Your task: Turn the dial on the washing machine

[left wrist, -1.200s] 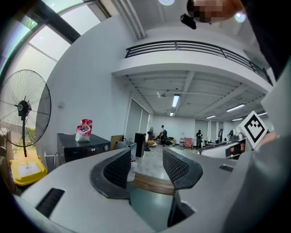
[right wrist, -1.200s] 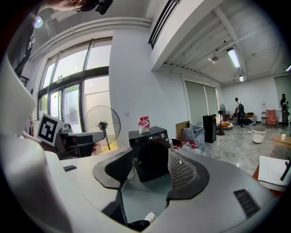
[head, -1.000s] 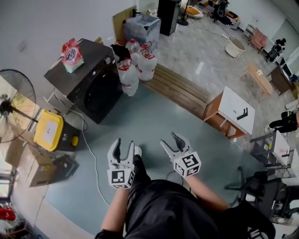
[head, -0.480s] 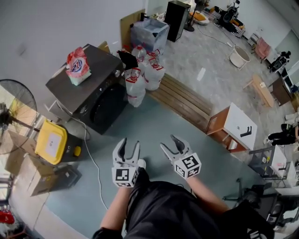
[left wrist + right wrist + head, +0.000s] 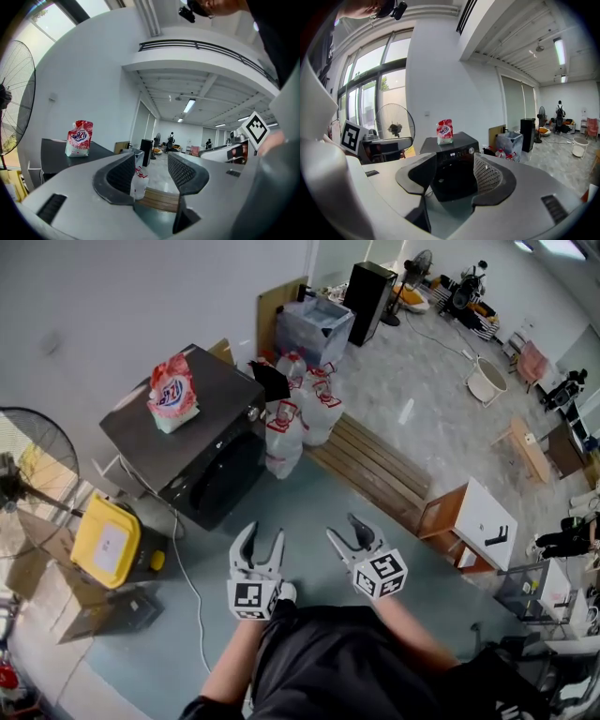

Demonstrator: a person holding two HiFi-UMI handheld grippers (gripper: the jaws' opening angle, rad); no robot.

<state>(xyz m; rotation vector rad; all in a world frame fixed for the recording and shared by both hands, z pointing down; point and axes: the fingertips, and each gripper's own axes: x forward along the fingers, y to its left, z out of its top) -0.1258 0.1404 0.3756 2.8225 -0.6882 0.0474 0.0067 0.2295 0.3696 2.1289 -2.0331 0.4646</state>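
Note:
The dark washing machine (image 5: 192, 442) stands against the wall ahead and to the left, its round door facing me. Its small silver dial (image 5: 251, 412) sits at the right end of the front panel; the right gripper view shows the dial (image 5: 471, 151) too. A red and white detergent pouch (image 5: 173, 395) stands on the machine's top. My left gripper (image 5: 258, 543) and right gripper (image 5: 351, 530) hang in front of my body, both open and empty, well short of the machine. The right gripper's camera faces the machine (image 5: 452, 154).
Several big water jugs (image 5: 298, 418) stand beside the machine's right side. A slatted wooden bench (image 5: 370, 465) runs to the right. A yellow box (image 5: 111, 540) and a standing fan (image 5: 23, 470) are on the left. A cable (image 5: 192, 592) trails across the floor.
The view has shifted forward: the washing machine now sits lower and nearer in the head view. Both grippers stay open and have drifted slightly lower in the frame.

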